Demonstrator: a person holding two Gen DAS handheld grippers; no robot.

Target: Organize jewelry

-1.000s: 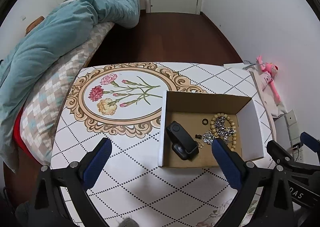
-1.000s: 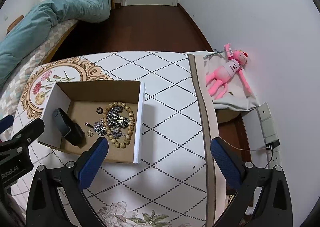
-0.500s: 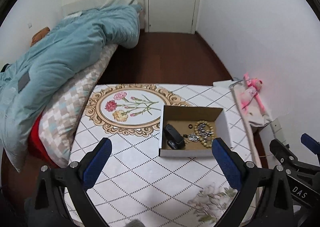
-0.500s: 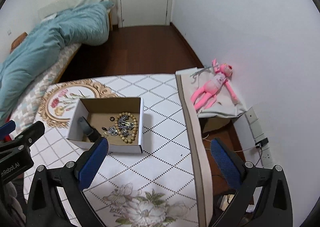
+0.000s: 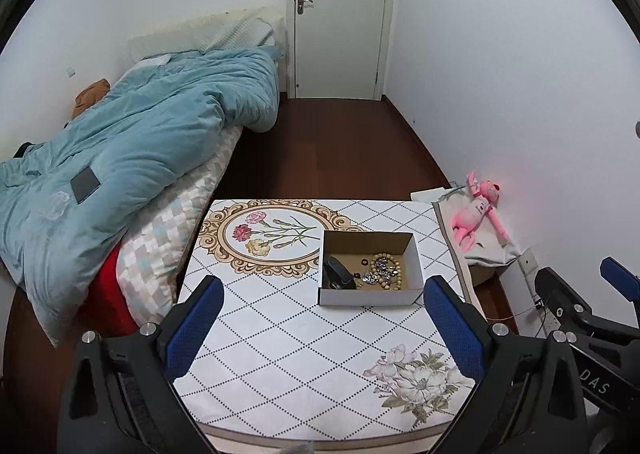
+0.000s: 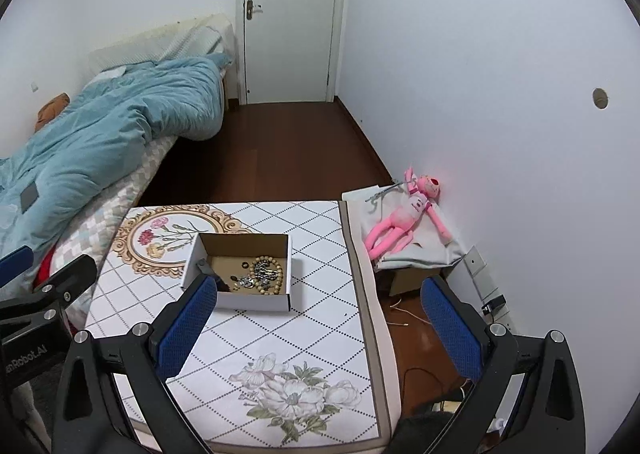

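A small open cardboard box (image 5: 370,296) sits on the desk (image 5: 280,354), toward its far right part, just beside the round flower print (image 5: 264,238) on the cloth; inside the box lie a ring of wooden beads (image 5: 387,272), a tangle of silvery chain (image 5: 372,277) within and beside it, a little dark ring (image 5: 364,262) and a black oblong case (image 5: 338,274) against the left wall; in the right wrist view the same box (image 6: 256,302) shows the beads (image 6: 276,278) toward its right side, and the case is partly hidden behind a blue pad; the left tongs (image 5: 324,328) hang above the near half of the desk, spread wide with nothing between the blue pads (image 5: 196,324), well apart from the box; the right tongs (image 6: 316,326) are also spread wide and hold nothing, their left pad (image 6: 186,328) overlapping the box's near left corner in the view; a second flower print (image 6: 296,394) marks the near edge of the cloth; to the right of the desk a pink plush toy (image 6: 404,221) lies on a grey cloth (image 6: 424,254) by the white wall; to the left a bed (image 5: 172,230) carries a rumpled blue quilt (image 5: 132,149); beyond, a dark wooden floor (image 5: 344,149) runs to a closed white door (image 5: 340,21).
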